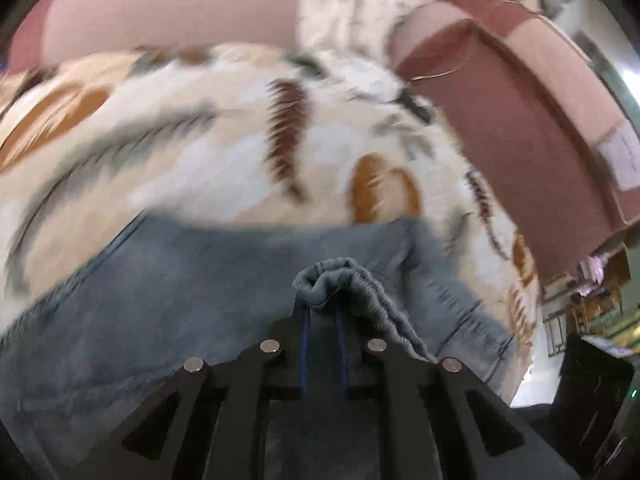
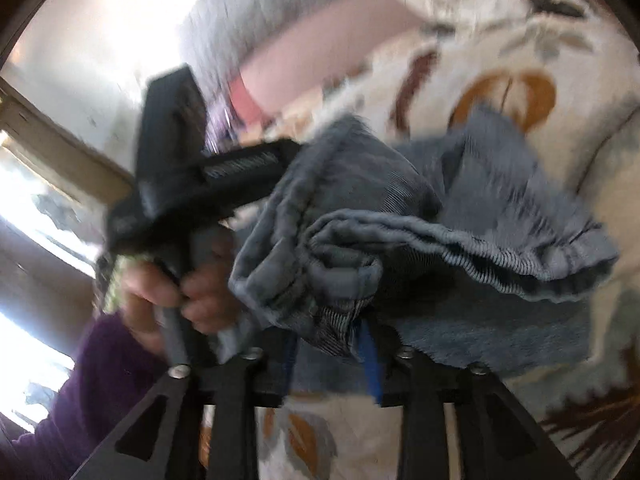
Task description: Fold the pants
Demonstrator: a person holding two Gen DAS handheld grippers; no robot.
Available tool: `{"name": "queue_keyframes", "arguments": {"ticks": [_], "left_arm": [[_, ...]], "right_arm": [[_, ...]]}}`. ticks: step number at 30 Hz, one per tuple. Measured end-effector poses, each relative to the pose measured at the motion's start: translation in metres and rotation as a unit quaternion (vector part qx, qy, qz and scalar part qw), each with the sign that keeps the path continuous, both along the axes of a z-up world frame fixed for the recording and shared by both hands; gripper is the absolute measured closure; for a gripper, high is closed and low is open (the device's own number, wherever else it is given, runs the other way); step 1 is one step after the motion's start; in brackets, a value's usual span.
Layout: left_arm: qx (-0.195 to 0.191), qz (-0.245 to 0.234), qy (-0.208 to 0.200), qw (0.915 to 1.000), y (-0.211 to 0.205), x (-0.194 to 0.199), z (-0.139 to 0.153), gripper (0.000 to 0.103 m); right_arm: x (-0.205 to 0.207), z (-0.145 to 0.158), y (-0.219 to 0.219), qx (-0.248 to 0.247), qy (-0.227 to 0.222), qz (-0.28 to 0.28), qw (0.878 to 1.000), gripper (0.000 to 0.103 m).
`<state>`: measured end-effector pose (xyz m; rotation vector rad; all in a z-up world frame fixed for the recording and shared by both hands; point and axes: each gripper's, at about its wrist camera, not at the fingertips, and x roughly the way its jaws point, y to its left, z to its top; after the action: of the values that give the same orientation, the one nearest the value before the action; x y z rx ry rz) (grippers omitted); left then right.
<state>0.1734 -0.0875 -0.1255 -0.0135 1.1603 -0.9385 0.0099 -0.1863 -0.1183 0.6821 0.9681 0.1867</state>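
My left claw (image 1: 322, 312) is clenched on the pants (image 1: 168, 304), pinching a bunched bit of the gathered elastic waistband (image 1: 336, 276) between its blue-edged fingers (image 1: 304, 344). The rest of the blue-grey cloth spreads out to the left and below that pinch, lying on the bed's blanket (image 1: 208, 152), which is cream with brown, orange and grey leaf shapes. Past the blanket runs a pink and maroon headboard (image 1: 500, 92); the view is blurred, so finer detail is lost.

My right claw (image 2: 332, 344) is also grasping the pants (image 2: 460, 208): a crumpled fold of the ribbed hem or waistband sits between its fingers (image 2: 370, 360), and the cloth hangs in a loose heap just in front of them, lifted above the blanket (image 2: 520, 48). In this same view my left hand (image 2: 192, 292) grips the handle of the other claw (image 2: 224, 168), which sits at the left, touching the edge of the same heap. A purple sleeve (image 2: 92, 384) covers that arm. A bright window (image 2: 36, 224) lies behind at the left.
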Motion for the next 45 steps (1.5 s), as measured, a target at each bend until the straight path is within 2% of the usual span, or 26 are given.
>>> {"name": "queue_keyframes", "arguments": {"ticks": [1,2,4,7,9,12,14,16,18,20,21,24,27,29,30,31,32,34,35,37,40,45], "left_arm": [[0.008,0.01,0.001,0.9999,0.006,0.0,-0.003,0.091],[0.02,0.024,-0.003,0.9995,0.014,0.0,-0.004,0.091],[0.037,0.043,-0.006,0.9984,0.026,0.0,-0.005,0.091],[0.047,0.057,-0.025,0.997,0.039,-0.006,0.004,0.091],[0.048,0.061,-0.041,0.9961,0.045,-0.012,0.011,0.091],[0.027,0.06,-0.048,0.9967,0.052,-0.025,0.026,0.091],[0.01,0.046,-0.053,0.9975,0.048,-0.037,0.036,0.091],[-0.012,0.028,-0.06,0.9977,0.041,-0.058,0.046,0.09],[-0.032,0.01,-0.063,0.9974,0.034,-0.078,0.054,0.08],[-0.044,0.003,-0.071,0.9965,0.03,-0.097,0.06,0.051],[-0.049,0.003,-0.077,0.9958,0.029,-0.107,0.062,0.046],[-0.048,-0.001,-0.095,0.9943,0.026,-0.13,0.06,0.043],[-0.021,0.005,-0.124,0.9921,0.017,-0.142,0.054,0.043],[-0.01,0.009,-0.142,0.9898,0.012,-0.146,0.051,0.043],[-0.004,0.01,-0.156,0.9878,0.01,-0.148,0.05,0.043],[-0.001,0.01,-0.166,0.9861,0.008,-0.15,0.049,0.05],[0.001,0.009,-0.17,0.9855,0.007,-0.152,0.047,0.068],[0.011,0.0,-0.172,0.985,0.003,-0.154,0.042,0.083],[0.013,-0.003,-0.176,0.9843,0.002,-0.156,0.041,0.083],[0.007,-0.001,-0.177,0.9842,0.006,-0.156,0.041,0.084],[-0.005,0.015,-0.162,0.9866,0.015,-0.153,0.042,0.085],[-0.012,0.058,-0.131,0.9896,0.04,-0.146,0.036,0.087]], "right_arm": [[0.0,-0.001,0.001,0.008,0.003,0.006,1.0,0.052],[-0.001,0.001,0.001,0.017,0.001,0.014,1.0,0.04],[-0.007,0.01,-0.005,0.055,-0.019,0.032,0.998,0.031],[-0.021,0.029,-0.025,0.115,-0.075,0.046,0.99,0.031],[-0.036,0.044,-0.051,0.136,-0.129,0.018,0.982,0.03],[-0.05,0.049,-0.085,0.136,-0.157,-0.044,0.977,0.027],[-0.055,0.036,-0.114,0.165,-0.149,-0.105,0.969,0.026],[-0.061,0.018,-0.131,0.197,-0.123,-0.139,0.963,0.025],[-0.061,0.003,-0.14,0.198,-0.086,-0.167,0.962,0.025],[-0.059,-0.006,-0.143,0.196,-0.069,-0.175,0.962,0.025],[-0.059,-0.01,-0.142,0.195,-0.062,-0.174,0.963,0.025],[-0.051,-0.015,-0.134,0.159,-0.026,-0.176,0.971,0.025],[-0.047,-0.02,-0.132,0.159,-0.004,-0.166,0.973,0.025],[-0.038,-0.013,-0.122,0.126,-0.007,-0.157,0.979,0.033],[-0.036,-0.008,-0.116,0.092,-0.006,-0.157,0.983,0.038],[-0.033,-0.005,-0.11,0.057,-0.003,-0.158,0.986,0.052],[-0.028,-0.002,-0.104,0.027,0.003,-0.157,0.987,0.065],[-0.022,0.0,-0.095,-0.019,0.008,-0.151,0.988,0.075],[-0.016,0.003,-0.088,-0.039,0.006,-0.142,0.989,0.079],[-0.006,0.012,-0.079,-0.064,-0.009,-0.13,0.989,0.083],[0.014,0.029,-0.071,-0.075,-0.042,-0.115,0.99,0.083],[0.054,0.047,-0.054,-0.016,-0.088,-0.058,0.994,0.083]]}}
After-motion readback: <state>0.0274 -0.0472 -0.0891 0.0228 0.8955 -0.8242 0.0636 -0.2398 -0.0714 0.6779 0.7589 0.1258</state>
